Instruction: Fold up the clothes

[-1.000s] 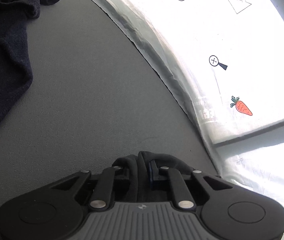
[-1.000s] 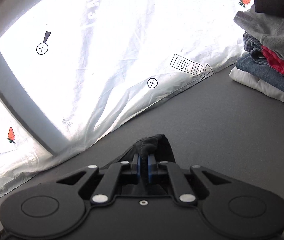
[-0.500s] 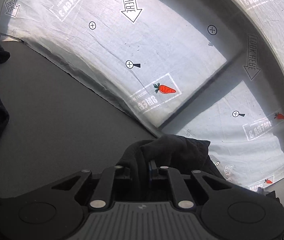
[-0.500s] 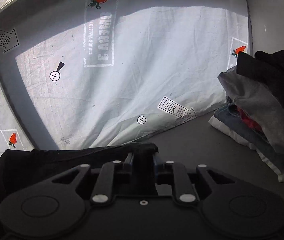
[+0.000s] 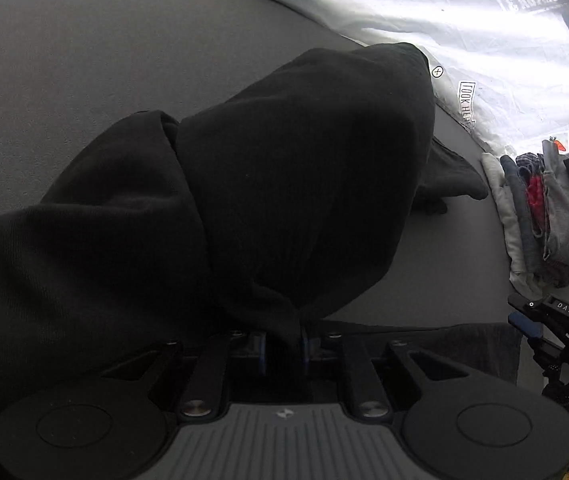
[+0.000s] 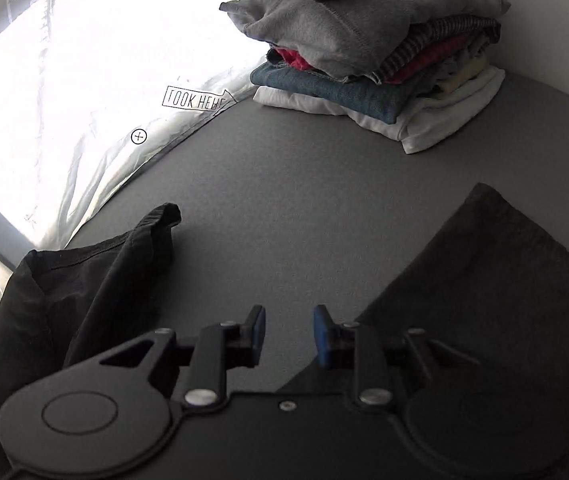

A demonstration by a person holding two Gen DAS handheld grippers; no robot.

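Black garment (image 5: 284, 184) between left gripper (image 5: 283, 346) jaws; right gripper (image 6: 289, 330) jaws apart.

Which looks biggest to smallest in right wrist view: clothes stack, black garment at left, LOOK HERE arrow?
1. Clothes stack
2. Black garment, close to the stack's apparent size and nearer the camera, so unsure
3. LOOK HERE arrow, clearly smallest

Left tongs (image 5: 283, 346) clamped, right tongs (image 6: 289, 330) agape.

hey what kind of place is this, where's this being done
Probably a staged recording setup for folding laundry, not an ordinary room. A stack of folded clothes sits on a plain grey table, and the white plastic sheet behind it carries printed targets and "look here" arrows.
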